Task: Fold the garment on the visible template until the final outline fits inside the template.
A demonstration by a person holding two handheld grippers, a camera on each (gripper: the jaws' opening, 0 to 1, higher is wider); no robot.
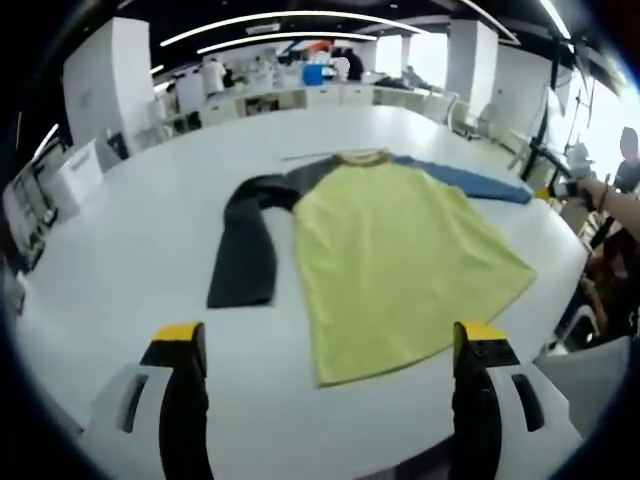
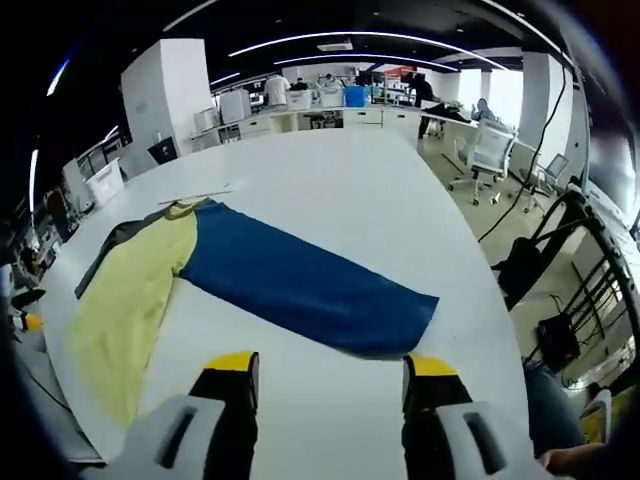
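Note:
A long-sleeved shirt lies flat on a white table (image 1: pixel 150 230). Its body (image 1: pixel 400 260) is yellow-green, one sleeve (image 1: pixel 245 250) is black and bent down beside the body, and the other sleeve (image 1: pixel 465 180) is blue and stretched out. In the right gripper view the blue sleeve (image 2: pixel 300 285) runs toward me, its cuff just beyond my right gripper (image 2: pixel 325 375), which is open and holds nothing. My left gripper (image 1: pixel 330 345) is open above the table just short of the shirt's hem. No template outline is plain to see.
A thin strip (image 1: pixel 305 156) lies on the table near the collar. A person's arm (image 1: pixel 610 195) reaches in at the right edge of the left gripper view. Office chairs (image 2: pixel 490 150), desks and a black rack (image 2: pixel 570 270) stand around the table.

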